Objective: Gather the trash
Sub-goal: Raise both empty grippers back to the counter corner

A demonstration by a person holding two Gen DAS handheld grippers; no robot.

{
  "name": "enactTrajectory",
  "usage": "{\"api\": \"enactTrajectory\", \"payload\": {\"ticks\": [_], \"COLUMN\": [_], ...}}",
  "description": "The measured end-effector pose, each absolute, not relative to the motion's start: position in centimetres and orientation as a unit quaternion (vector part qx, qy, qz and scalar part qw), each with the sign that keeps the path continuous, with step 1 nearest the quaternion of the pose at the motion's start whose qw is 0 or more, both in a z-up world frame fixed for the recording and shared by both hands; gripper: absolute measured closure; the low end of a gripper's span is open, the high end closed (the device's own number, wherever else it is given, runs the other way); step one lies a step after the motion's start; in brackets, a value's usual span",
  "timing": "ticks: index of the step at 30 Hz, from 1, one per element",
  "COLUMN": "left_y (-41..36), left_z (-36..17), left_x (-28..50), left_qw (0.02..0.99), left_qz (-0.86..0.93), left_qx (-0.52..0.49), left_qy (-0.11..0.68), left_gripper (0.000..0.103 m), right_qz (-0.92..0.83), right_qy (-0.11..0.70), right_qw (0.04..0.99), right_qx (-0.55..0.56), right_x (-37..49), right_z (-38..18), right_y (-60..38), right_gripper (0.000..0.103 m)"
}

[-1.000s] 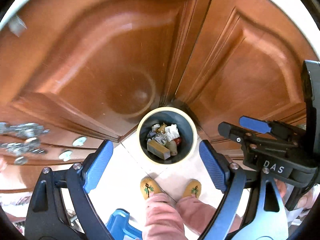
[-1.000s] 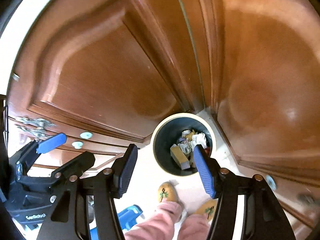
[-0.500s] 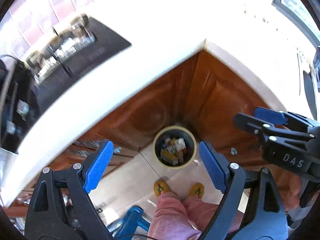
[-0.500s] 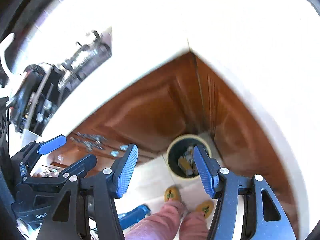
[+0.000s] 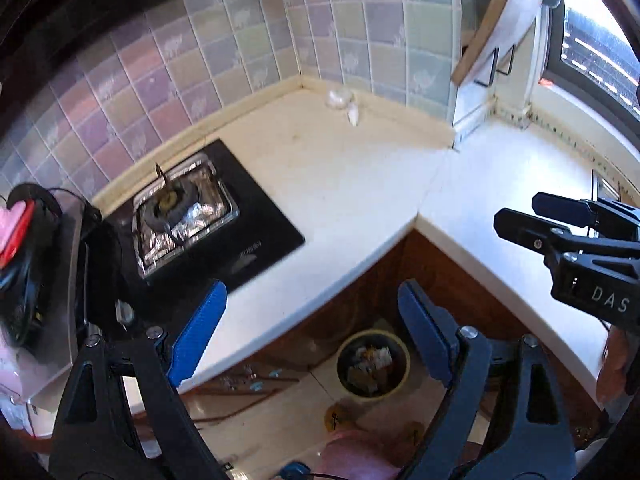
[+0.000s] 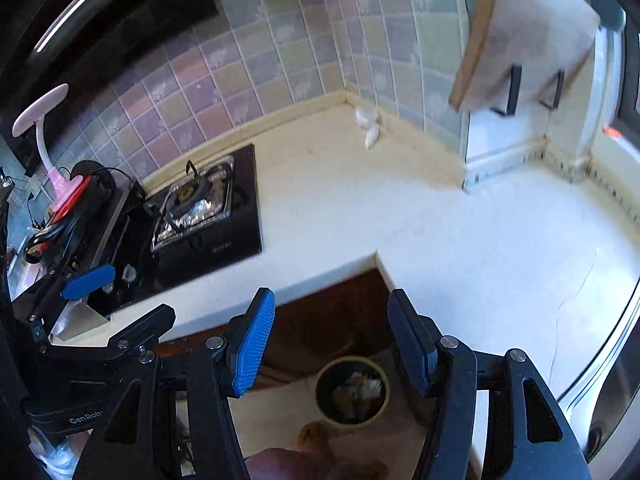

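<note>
Both grippers look down over a cream L-shaped countertop (image 5: 352, 184) from above its inner corner. The left gripper (image 5: 312, 326) has its blue pads spread wide with nothing between them; the right gripper (image 6: 330, 344) is likewise released and empty, its pads apart over the counter edge and the floor below.

The trash bin (image 5: 373, 364), a round dark pail with a pale yellow rim, stands on the tiled floor at the foot of the brown cabinet doors (image 5: 436, 276), right in the inner corner of the counter. In the left wrist view it sits at about 5 o'clock from the centre, between the two fingers; in the right wrist view the bin (image 6: 352, 390) lies near 6 o'clock. Crumpled paper and boxy scraps fill its bottom. Just below the bin a yellow slipper (image 5: 338, 416) and a pink trouser leg (image 5: 360, 452) show.

On the counter, far back in the tiled wall corner at about 12 o'clock, lie small white crumpled scraps (image 5: 343, 102), touching or nearly touching each other, well apart from both grippers. A black gas hob (image 5: 208, 224) with foil around the burner is set into the counter at 9 o'clock. Beyond it stands a pink lamp (image 6: 48, 140) beside coiled black cables. The right gripper's body also shows at 3 o'clock in the left view
</note>
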State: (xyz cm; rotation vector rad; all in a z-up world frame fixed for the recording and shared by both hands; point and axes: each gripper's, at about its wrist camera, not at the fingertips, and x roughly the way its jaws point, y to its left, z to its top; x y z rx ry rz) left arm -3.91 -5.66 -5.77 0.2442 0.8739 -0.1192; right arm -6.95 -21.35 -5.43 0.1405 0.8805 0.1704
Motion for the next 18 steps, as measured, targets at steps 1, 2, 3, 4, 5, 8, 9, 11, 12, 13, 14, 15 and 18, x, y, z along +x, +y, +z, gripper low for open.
{"api": "enactTrajectory", "payload": {"ticks": [1,2,3,4,5,8,9,11,12,13,14,15,18], "left_y": [-5.5,-5.6,-5.6,-5.6,-5.4,-4.7,-4.3,-3.7,-3.4,-3.2,-2.9,-2.8,-2.5], "left_z": [-5.2,-4.6,-4.0,-3.6,-3.4,-2.8,-2.7,-2.7,-2.6,-2.5,-2.3,-2.2,-1.9], "left_x": [-3.4,-3.0,-2.2,-1.8,-1.1,1.5,2.4,4.4,5.7,6.9,8.4,9.7,13.6], "left_qw": [0.899,0.900,0.902,0.903,0.903,0.904,0.904,0.908,0.908,0.907,0.906,0.906,0.904], "left_qz": [-0.060,-0.061,-0.063,-0.064,-0.066,-0.076,-0.080,-0.084,-0.089,-0.094,-0.100,-0.105,-0.119], "left_qx": [0.117,0.118,0.119,0.119,0.116,0.115,0.116,0.125,0.128,0.130,0.132,0.135,0.139], "left_qy": [0.418,0.415,0.410,0.407,0.409,0.404,0.404,0.390,0.389,0.389,0.388,0.387,0.385], "left_gripper": [0.017,0.017,0.017,0.017,0.017,0.017,0.017,0.017,0.017,0.017,0.017,0.017,0.017], "right_qz": [0.083,0.082,0.081,0.079,0.076,0.065,0.062,0.051,0.045,0.039,0.032,0.026,0.004], "right_qy": [0.420,0.418,0.414,0.411,0.407,0.399,0.396,0.393,0.392,0.391,0.392,0.393,0.397], "right_qw": [0.901,0.902,0.904,0.906,0.908,0.913,0.914,0.916,0.916,0.917,0.917,0.916,0.915], "right_qx": [0.067,0.068,0.068,0.067,0.065,0.062,0.062,0.064,0.067,0.069,0.071,0.071,0.072], "right_x": [-6.5,-5.9,-5.2,-4.5,-3.8,-1.2,-0.5,1.2,2.1,3.1,4.3,5.6,9.0], "right_z": [-4.6,-3.9,-3.1,-2.5,-1.8,-0.6,-0.5,-0.2,-0.3,-0.1,0.0,0.1,-0.1], "right_y": [-21.5,-21.5,-21.5,-21.4,-21.4,-20.8,-20.5,-20.0,-19.6,-19.5,-19.1,-18.9,-18.0], "right_gripper": [0.043,0.043,0.043,0.043,0.043,0.042,0.042,0.042,0.042,0.042,0.042,0.042,0.042]}}
